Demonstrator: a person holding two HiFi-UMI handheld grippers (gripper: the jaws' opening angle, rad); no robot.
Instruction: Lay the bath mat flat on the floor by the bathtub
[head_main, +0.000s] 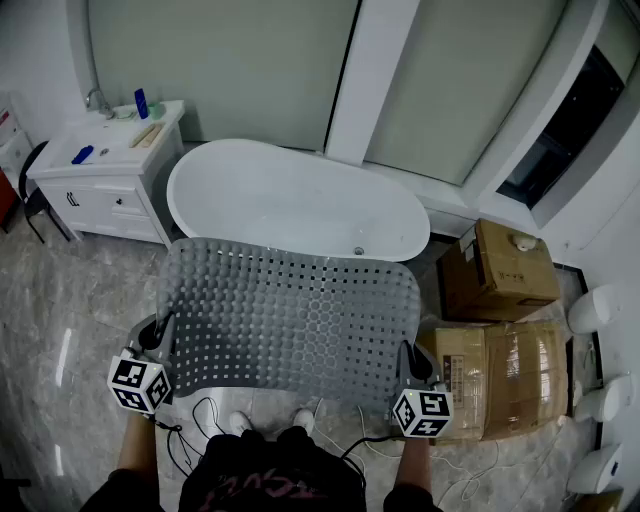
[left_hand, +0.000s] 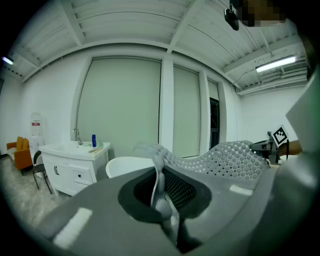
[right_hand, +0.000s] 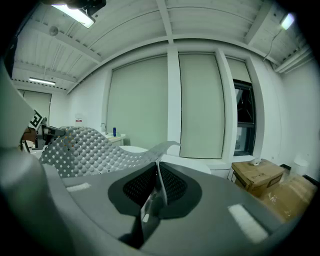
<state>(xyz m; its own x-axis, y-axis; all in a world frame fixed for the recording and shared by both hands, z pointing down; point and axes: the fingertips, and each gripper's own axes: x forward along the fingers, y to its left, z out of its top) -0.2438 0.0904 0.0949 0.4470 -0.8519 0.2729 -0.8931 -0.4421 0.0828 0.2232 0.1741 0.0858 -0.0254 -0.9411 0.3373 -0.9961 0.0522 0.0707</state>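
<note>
Left gripper (head_main: 162, 338) and right gripper (head_main: 408, 358), jaws clamped on bath mat (head_main: 290, 315) corners (held spread), bathtub (head_main: 290, 195) beyond

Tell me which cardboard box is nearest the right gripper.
The larger box, just beside the right gripper. The smaller box stands farther back, with a small white thing on top.

Ahead of both grippers, past the bath mat (head_main: 290, 320) stretched between them, the bathtub (head_main: 300, 195) blocks the way. Cardboard boxes (head_main: 505, 370) crowd just right of the right gripper (head_main: 408, 360). Left of the left gripper (head_main: 160, 338) the floor (head_main: 70, 300) lies open.
</note>
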